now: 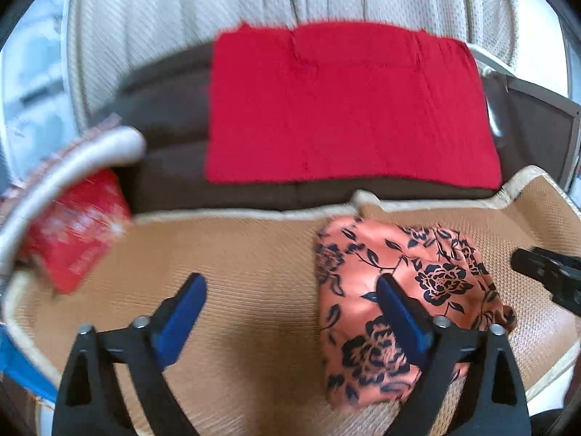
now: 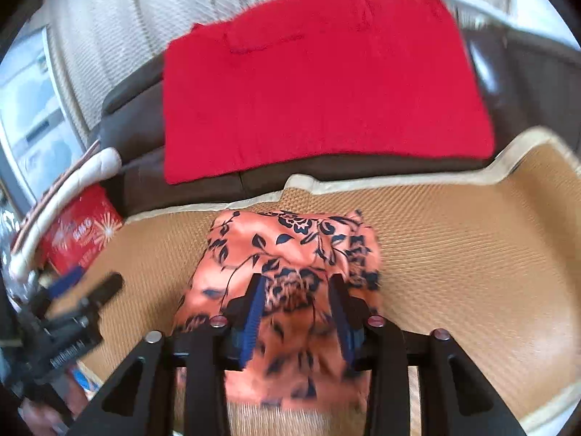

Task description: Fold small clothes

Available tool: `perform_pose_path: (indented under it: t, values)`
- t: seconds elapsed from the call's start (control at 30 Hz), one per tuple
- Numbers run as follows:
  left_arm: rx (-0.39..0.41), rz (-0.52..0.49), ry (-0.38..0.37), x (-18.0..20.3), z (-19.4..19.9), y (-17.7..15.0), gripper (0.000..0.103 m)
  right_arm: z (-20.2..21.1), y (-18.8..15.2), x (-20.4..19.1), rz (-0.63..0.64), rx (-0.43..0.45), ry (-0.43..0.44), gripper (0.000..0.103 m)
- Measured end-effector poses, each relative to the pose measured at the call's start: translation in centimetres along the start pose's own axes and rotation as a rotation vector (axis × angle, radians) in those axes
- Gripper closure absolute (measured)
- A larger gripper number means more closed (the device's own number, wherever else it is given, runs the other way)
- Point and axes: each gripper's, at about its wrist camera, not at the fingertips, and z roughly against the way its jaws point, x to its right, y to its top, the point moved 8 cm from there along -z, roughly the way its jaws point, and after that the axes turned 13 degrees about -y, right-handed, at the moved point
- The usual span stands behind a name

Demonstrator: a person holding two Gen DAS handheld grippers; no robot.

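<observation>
Right gripper (image 2: 296, 290): so, pinching bunched orange satin garment with dark floral print (image 2: 287, 250), frame centre.
Left gripper (image 1: 292, 290): spread, empty.
Garment: on woven tan mat (image 2: 472, 239).
Next: I'd grab the free edge left-handed, pull flat before creasing.

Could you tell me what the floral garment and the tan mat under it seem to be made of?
The floral garment looks like thin, smooth, satin-like fabric: it has a soft sheen and falls in loose folds. The tan mat looks like woven straw or rattan, judging by its fine ribbed weave and pale cloth edging, though blur leaves this uncertain.
</observation>
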Motion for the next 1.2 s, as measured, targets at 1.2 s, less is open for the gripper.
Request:
perform_pose_path:
  t: [1.2]
  values:
    - [0.368,-0.017,0.186,2.1,30.8,4.4,0.0,26.4,-4.5,-1.3,0.114,0.227,0.019,0.034]
